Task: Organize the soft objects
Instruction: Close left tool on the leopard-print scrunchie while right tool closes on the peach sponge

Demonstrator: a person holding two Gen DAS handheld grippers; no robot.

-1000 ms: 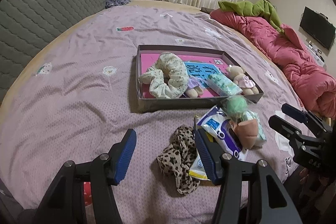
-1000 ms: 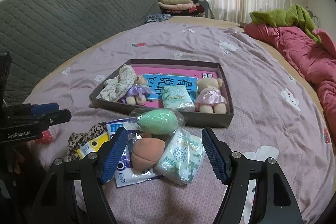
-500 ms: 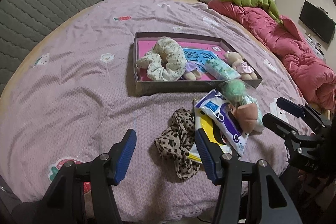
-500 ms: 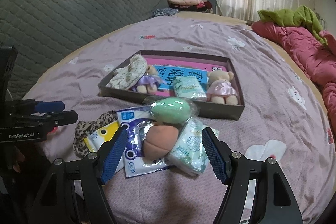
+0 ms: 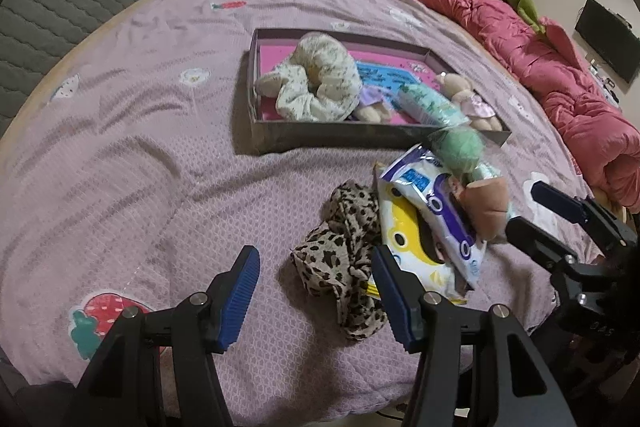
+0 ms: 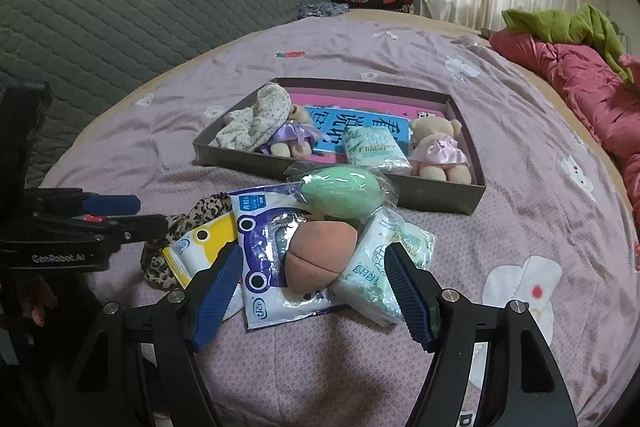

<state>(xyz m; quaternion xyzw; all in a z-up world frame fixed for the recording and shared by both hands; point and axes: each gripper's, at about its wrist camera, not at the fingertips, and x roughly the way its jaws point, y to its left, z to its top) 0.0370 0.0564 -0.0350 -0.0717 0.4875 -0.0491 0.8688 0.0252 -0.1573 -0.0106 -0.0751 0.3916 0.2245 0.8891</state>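
I have both tongs spread wide with nothing between the pads. The left gripper (image 5: 316, 299) hangs over the near edge of the bed (image 5: 120, 155), and the leopard-print scrunchie (image 5: 344, 247) lies just ahead of it, a little toward its right finger, so this is the nearer hand for that piece. The scrunchie's long axis runs roughly away from me toward the box (image 5: 360, 137), nearly in line with the fingers; I judge I would need to shift right to straddle it. It is crumpled, floppy cloth, tan with dark spots, its far edge tucked under the yellow-and-white packet (image 5: 404, 231). The right gripper (image 6: 312, 295) sits before the peach sponge (image 6: 320, 255), which lies on the purple-printed packet (image 6: 260, 247) near the bed's near edge
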